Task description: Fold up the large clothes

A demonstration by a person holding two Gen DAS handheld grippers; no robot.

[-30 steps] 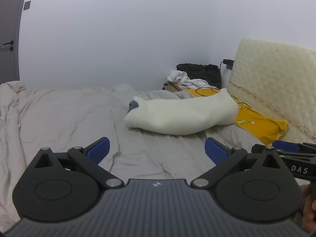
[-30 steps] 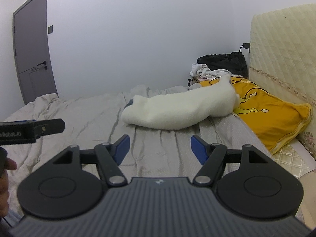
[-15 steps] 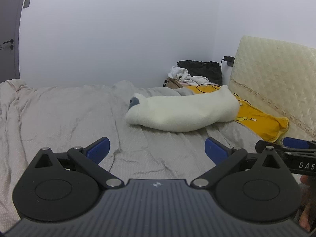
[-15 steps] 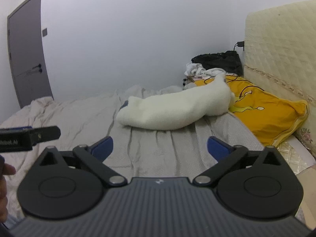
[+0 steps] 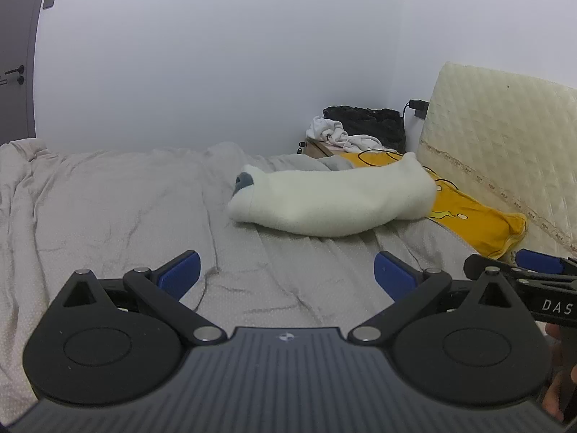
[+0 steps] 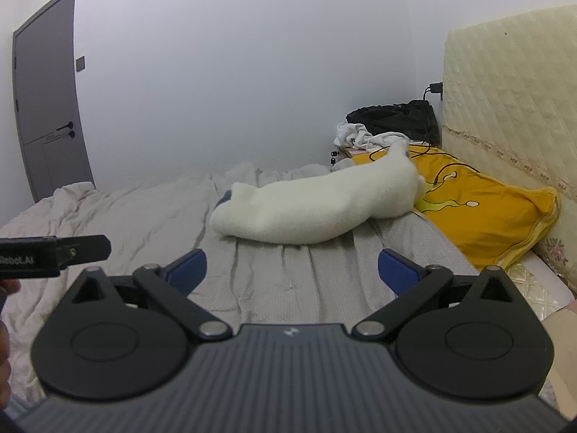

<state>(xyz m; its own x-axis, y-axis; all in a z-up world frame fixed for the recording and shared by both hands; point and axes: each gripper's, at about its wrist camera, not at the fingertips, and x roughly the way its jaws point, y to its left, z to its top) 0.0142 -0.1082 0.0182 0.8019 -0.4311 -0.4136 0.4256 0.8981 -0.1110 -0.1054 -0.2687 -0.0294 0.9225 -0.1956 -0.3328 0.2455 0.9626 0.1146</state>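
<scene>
Grey-sheeted bed [image 5: 126,216] bearing white fleece garment [image 5: 335,198], yellow pillow [image 6: 483,213]

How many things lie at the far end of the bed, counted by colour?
White: 2, fluffy garment, crumpled cloth
Yellow: 1, pillow
Black: 1, bag
Total: 4

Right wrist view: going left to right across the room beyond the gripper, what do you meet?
Door → white fleece garment → yellow pillow → headboard.
</scene>
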